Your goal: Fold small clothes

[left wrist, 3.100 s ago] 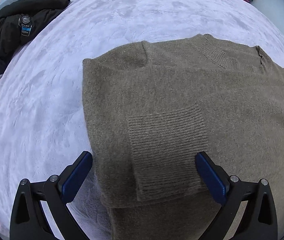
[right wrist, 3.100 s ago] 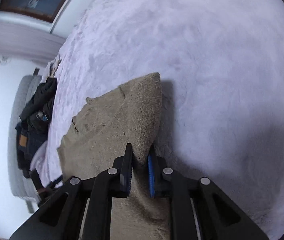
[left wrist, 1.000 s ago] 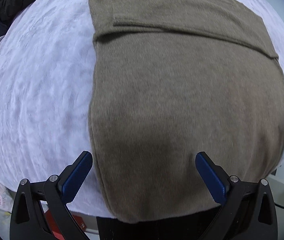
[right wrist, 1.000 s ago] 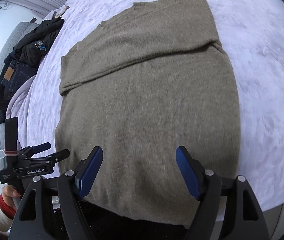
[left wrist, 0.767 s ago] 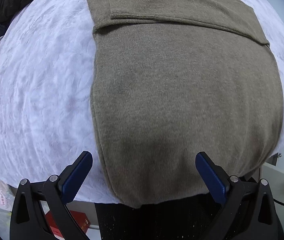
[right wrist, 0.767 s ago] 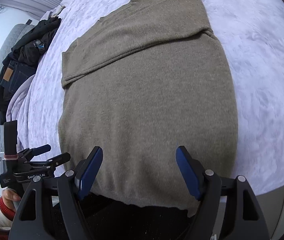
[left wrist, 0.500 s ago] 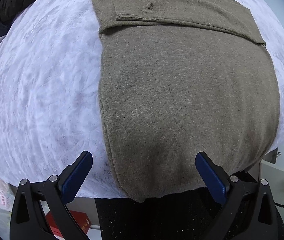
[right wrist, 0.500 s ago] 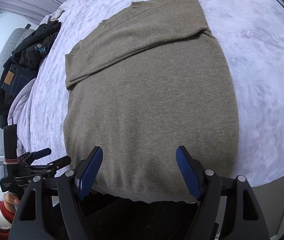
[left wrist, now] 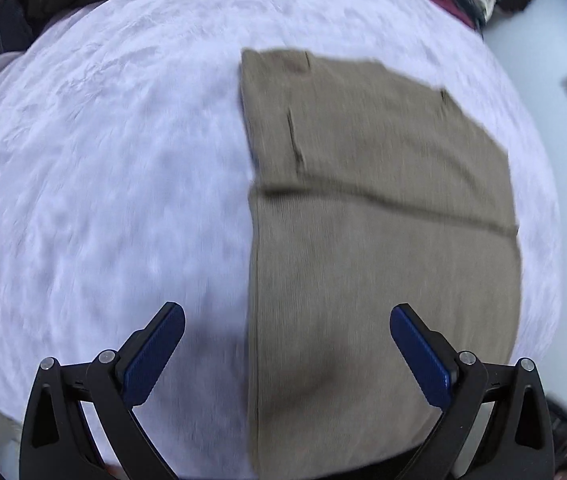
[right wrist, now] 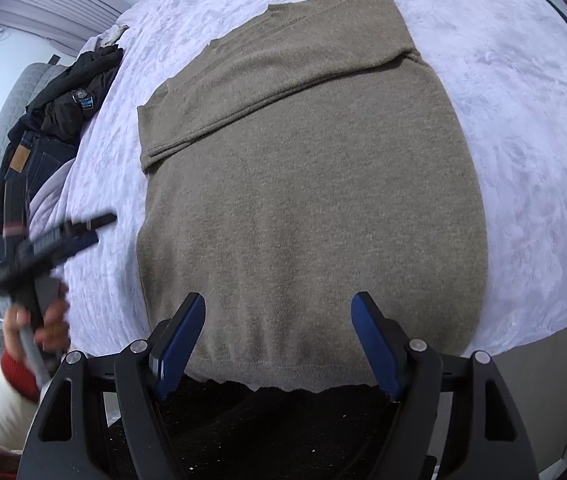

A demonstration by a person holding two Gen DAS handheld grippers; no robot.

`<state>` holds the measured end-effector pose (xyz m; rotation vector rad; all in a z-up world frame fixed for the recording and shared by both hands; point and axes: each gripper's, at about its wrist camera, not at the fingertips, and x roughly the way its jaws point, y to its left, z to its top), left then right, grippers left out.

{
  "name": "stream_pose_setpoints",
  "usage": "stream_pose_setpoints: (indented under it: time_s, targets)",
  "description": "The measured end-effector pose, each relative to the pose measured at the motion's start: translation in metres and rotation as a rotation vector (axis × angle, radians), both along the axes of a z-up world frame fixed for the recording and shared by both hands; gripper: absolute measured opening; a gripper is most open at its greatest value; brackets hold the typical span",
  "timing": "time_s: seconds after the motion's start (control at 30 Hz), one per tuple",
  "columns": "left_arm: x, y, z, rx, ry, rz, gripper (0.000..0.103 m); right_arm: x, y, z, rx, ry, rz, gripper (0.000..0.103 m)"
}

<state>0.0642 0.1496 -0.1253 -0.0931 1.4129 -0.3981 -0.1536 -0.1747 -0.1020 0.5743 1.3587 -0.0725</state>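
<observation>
sweater [right wrist: 311, 184] lay flat on bed [right wrist: 523, 120], sleeves folded in | left tool [left wrist: 283, 344] had swung aside, open, empty | right tool [right wrist: 277, 340] open, empty above hem | bottom fold likely next

The right gripper [right wrist: 277, 334] hangs wide open above the sweater's [right wrist: 307, 184] hem. The sweater lies flat on the white bedspread [right wrist: 523, 120].
</observation>
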Motion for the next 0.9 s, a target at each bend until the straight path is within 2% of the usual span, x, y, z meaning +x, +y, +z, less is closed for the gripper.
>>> stream_pose_setpoints:
  time_s: [0.1,0.2,0.3,0.37,0.43,0.47,0.5,0.53,0.57,0.7,0.8,0.9]
  targets:
    - [0.038,0.004,-0.013,-0.065,-0.011,0.050,0.103,0.003,0.005,-0.003,0.003,0.007,0.015,0.078]
    - [0.066,-0.007,-0.035,-0.057,-0.020,0.050,0.101,0.009,0.010,-0.009,0.019,0.009,0.033,0.078]
    - [0.075,-0.016,-0.056,-0.062,-0.018,0.033,0.091,0.016,0.014,-0.020,0.045,0.002,0.065,0.078]
    - [0.075,-0.017,-0.071,-0.067,0.000,0.026,0.090,0.020,0.015,-0.030,0.060,0.013,0.082,0.078]
    - [0.073,-0.016,-0.075,-0.077,-0.023,0.007,0.087,0.022,0.017,-0.040,0.079,0.016,0.091,0.078]
    - [0.072,-0.016,-0.074,-0.082,-0.043,-0.010,0.076,0.023,0.017,-0.044,0.089,0.014,0.092,0.078]
    - [0.072,-0.017,-0.073,-0.091,-0.054,-0.030,0.058,0.024,0.018,-0.048,0.106,0.007,0.090,0.078]
    - [0.075,-0.020,-0.073,-0.109,-0.058,-0.045,0.045,0.024,0.018,-0.052,0.120,0.002,0.088,0.078]
    - [0.076,-0.022,-0.070,-0.150,-0.051,-0.058,0.019,0.025,0.019,-0.056,0.133,-0.001,0.085,0.078]
    - [0.075,-0.017,-0.056,-0.111,-0.133,-0.060,0.011,0.033,0.025,-0.064,0.144,-0.004,0.100,0.073]
    - [0.081,0.005,-0.075,-0.120,-0.087,-0.027,0.011,0.042,0.030,-0.061,0.152,-0.022,0.122,0.073]
    - [0.088,0.025,-0.086,-0.205,-0.045,0.024,0.011,0.052,0.035,-0.063,0.154,-0.032,0.143,0.073]
